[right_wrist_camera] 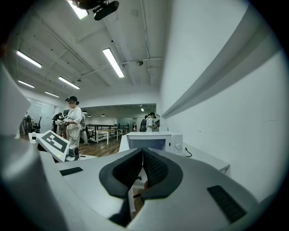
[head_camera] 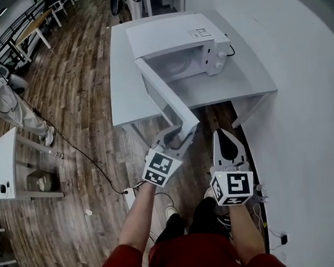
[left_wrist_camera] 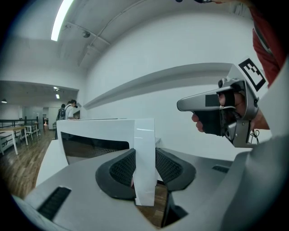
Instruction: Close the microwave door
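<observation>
1. Your left forearm point(head_camera: 141, 212) was stretched out ahead of you. The left gripper point(head_camera: 178, 136) tipped slightly downward, and its jaws were clamped on the free edge of the microwave door point(head_camera: 163, 99). That white edge stood upright between the two pads point(left_wrist_camera: 119, 169).
2. Your right gripper point(head_camera: 224, 136) was held level, just to the right of the left jaws and clear of the door. Its jaws were pressed together with nothing between them, and your right forearm point(head_camera: 248, 238) ran straight back behind it.
3. Ahead of both pairs of jaws stood the grey table point(head_camera: 125, 87), set against the white wall point(head_camera: 306, 80). A wooden floor point(head_camera: 79, 102) spread below the jaws and off to their left.
4. Well off to the left of the jaws, a person in pale clothes point(head_camera: 5, 104) stood among other tables.
5. The microwave point(head_camera: 174, 35) sat on the table beyond the jaws, with its door swung wide out toward you. Its cavity point(head_camera: 176, 66) faced the jaws, open and pale inside; whether anything lay in it couldn't be made out.
</observation>
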`<state>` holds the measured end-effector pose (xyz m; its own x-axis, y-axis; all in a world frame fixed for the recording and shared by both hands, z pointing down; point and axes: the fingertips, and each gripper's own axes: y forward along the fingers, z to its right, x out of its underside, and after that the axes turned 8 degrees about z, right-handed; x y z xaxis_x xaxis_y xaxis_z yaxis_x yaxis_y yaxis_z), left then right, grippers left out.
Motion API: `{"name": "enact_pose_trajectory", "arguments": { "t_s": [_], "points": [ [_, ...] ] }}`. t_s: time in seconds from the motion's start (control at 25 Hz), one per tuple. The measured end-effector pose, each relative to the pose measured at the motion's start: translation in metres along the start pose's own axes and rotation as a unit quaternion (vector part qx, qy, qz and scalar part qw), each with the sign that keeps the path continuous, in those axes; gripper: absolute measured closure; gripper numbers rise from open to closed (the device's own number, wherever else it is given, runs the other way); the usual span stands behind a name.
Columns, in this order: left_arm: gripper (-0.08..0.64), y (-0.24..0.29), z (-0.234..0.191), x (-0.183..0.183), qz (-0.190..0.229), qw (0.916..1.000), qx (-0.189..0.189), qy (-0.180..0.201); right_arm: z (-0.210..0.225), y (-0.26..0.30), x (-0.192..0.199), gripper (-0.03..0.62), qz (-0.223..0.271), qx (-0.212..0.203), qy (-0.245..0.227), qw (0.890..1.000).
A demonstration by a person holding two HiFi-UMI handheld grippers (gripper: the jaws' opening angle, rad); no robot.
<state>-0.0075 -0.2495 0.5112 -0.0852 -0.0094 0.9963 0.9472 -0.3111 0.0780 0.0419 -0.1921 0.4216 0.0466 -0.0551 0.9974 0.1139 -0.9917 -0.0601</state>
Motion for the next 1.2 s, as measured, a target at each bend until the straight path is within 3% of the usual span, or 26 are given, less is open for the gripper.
{"name": "enact_pose_trajectory", "arguments": {
  "t_s": [0.6,1.0,1.2],
  "points": [
    [0.411,0.104,0.004,-0.01,-0.003,0.9959,-0.09,-0.013,0.112,0.045,0.005,0.565,0.001,-0.054,0.012,0.998],
    [0.411,0.157,-0.009,-0.014,0.0,0.9839,-0.178,-0.02,0.173,0.073,0.01,0.565,0.002,-0.082,0.028,0.996],
    [0.411,0.174,-0.015,-0.014,0.003,0.9797,-0.199,-0.024,0.186,0.085,0.015,0.565,0.002,-0.084,0.032,0.996]
  ]
}}
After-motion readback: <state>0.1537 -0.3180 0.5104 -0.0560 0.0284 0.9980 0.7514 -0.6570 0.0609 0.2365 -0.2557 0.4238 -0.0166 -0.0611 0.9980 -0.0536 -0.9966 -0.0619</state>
